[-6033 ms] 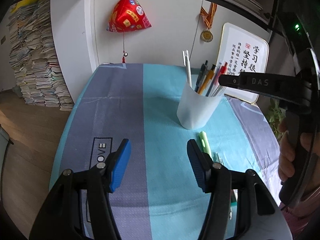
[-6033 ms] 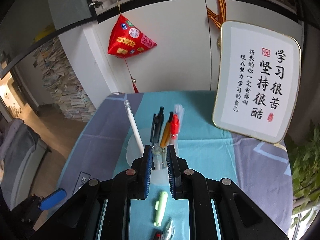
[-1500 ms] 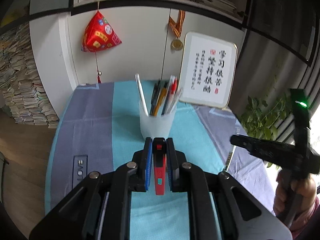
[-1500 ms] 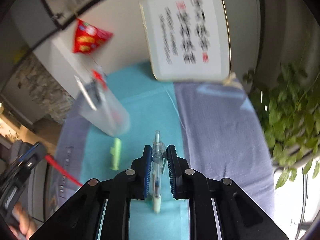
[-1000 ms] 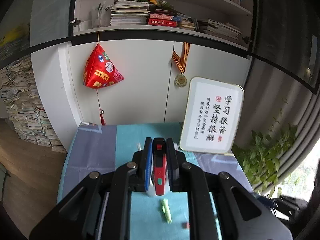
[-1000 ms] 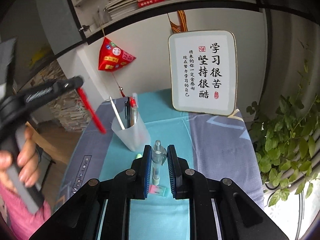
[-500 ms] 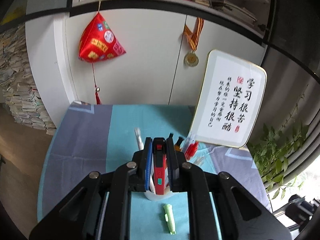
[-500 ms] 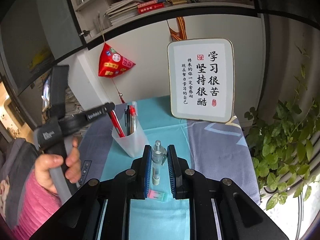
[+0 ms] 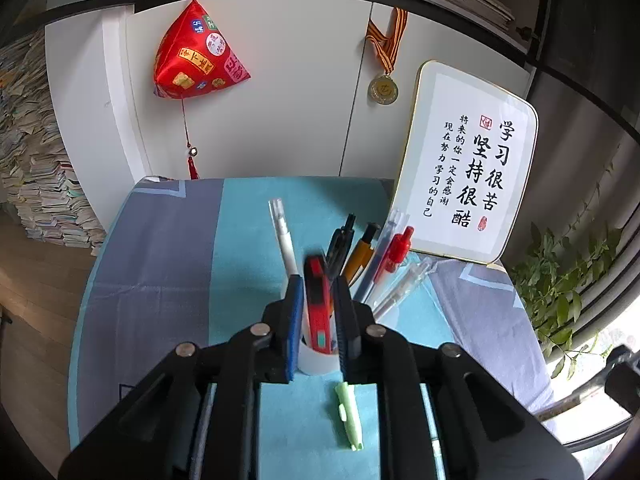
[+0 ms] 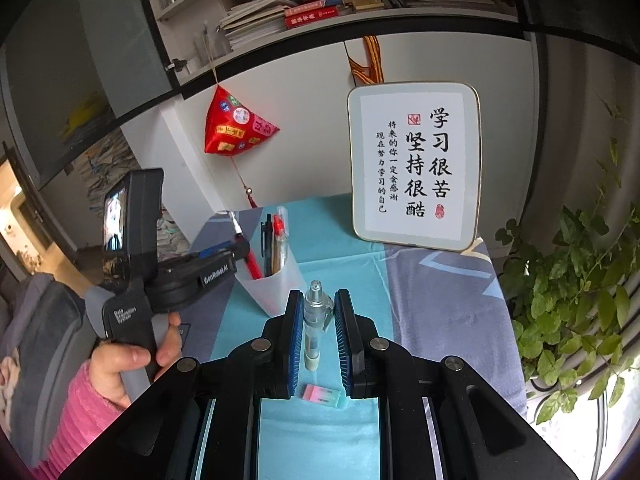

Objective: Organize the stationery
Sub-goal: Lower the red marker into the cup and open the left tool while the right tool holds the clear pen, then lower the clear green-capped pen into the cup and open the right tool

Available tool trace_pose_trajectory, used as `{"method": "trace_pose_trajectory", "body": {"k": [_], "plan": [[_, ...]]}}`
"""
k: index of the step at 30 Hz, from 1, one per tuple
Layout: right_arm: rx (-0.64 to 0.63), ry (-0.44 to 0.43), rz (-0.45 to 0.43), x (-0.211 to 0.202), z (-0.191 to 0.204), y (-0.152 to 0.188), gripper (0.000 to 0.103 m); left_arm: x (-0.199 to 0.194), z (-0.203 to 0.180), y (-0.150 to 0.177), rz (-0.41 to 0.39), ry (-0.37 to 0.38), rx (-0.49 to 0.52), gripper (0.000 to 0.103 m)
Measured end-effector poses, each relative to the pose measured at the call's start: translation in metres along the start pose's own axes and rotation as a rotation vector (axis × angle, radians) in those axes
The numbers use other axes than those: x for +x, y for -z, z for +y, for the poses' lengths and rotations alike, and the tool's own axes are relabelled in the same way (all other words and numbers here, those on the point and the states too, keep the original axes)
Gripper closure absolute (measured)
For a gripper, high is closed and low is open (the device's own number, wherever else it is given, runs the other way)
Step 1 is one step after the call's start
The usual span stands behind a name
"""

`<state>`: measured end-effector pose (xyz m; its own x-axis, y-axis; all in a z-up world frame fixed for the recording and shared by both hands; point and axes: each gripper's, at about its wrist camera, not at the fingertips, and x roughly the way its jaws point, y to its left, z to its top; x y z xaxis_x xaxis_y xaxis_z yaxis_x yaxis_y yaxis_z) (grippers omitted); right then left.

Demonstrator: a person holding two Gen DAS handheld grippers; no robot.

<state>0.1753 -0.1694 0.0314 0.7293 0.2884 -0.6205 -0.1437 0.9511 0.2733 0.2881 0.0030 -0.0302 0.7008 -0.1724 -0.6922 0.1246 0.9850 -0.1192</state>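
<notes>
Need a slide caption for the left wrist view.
Left gripper lowers a red pen into the pen cup; a green cap lies on the tablecloth.

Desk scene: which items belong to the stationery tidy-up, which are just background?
Job:
left gripper shut on red pen
right gripper holding clear pen
pen cup
green pen
eraser

Background:
calligraphy sign
red ornament
medal
plant

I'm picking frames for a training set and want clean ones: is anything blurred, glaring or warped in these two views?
Left wrist view: sharp overall, though the red pen in the left claw looks slightly soft at its tip; window glare at the right edge. Right wrist view: crisp, the clear pen in the right claw well defined; bright window lower right. Both: strong fisheye bending of shelves, dark corners.
</notes>
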Motion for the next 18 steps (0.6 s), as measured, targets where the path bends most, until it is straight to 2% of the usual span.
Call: {"method": "trace_pose_trajectory", "body": {"k": [3, 4, 7, 12, 18], "plan": [[-0.003, 0.001, -0.009, -0.001, 0.003, -0.005, 0.086, -0.01, 0.004, 0.002, -0.011, 0.013, -0.015, 0.064], [-0.005, 0.0, -0.014, -0.001, 0.004, -0.007, 0.086, -0.017, 0.007, 0.003, -0.036, 0.011, -0.022, 0.06], [-0.015, -0.003, -0.03, 0.001, 0.011, -0.016, 0.086, -0.035, 0.013, 0.011, -0.079, 0.004, -0.026, 0.059], [-0.036, -0.003, -0.058, 0.013, 0.027, -0.037, 0.086, -0.058, 0.033, 0.032, -0.108, -0.016, -0.055, 0.055], [-0.088, 0.015, -0.077, 0.035, 0.054, -0.056, 0.086, -0.069, 0.052, 0.06, -0.103, -0.036, -0.079, 0.055]]}}
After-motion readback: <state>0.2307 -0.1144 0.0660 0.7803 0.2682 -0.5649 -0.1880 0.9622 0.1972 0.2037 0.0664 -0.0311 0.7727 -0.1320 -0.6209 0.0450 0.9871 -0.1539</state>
